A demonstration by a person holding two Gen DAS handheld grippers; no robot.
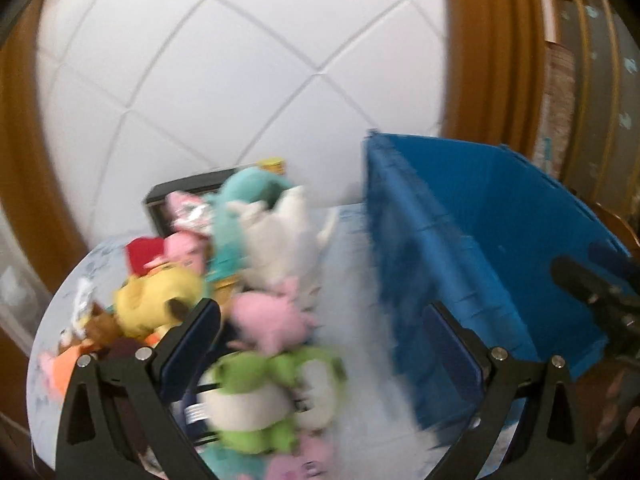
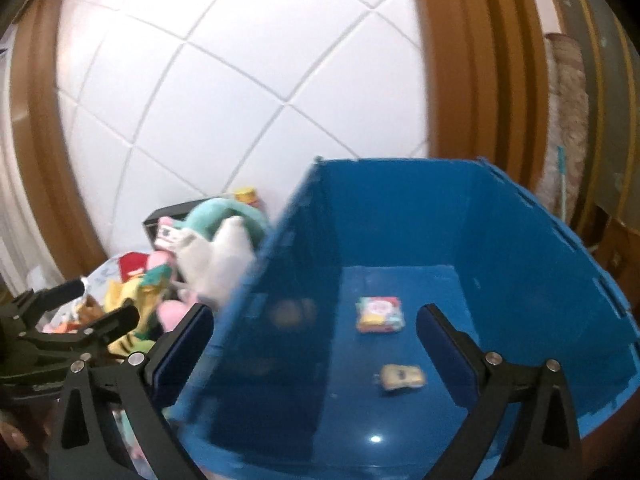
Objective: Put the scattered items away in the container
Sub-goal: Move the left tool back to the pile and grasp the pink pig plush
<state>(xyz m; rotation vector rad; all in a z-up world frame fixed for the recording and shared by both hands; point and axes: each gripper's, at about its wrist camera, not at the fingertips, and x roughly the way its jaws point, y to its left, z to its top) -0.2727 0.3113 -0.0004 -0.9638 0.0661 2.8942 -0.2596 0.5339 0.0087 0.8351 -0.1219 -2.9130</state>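
A blue plastic bin (image 1: pixel 472 248) (image 2: pixel 500 232) stands on the table's right side. On its floor lie a small colourful packet (image 2: pixel 379 314) and a small beige toy car (image 2: pixel 402 377). Left of the bin is a heap of soft toys: a green and white plush (image 1: pixel 264 396), a pink one (image 1: pixel 268 320), a yellow one (image 1: pixel 156 300), a white one (image 1: pixel 280 240) (image 2: pixel 216 260) and a teal one (image 1: pixel 248 188). My left gripper (image 1: pixel 320 344) hangs open over the heap, nothing between its fingers. My right gripper (image 2: pixel 316 344) is open above the bin's left wall, empty.
The round table (image 1: pixel 352 280) has a pale patterned cover. A black box (image 1: pixel 180 192) sits behind the toys by the white tiled wall (image 1: pixel 240 60). Brown wooden frames (image 1: pixel 492 60) flank the wall. The other gripper (image 1: pixel 592 292) (image 2: pixel 72 320) shows at each view's edge.
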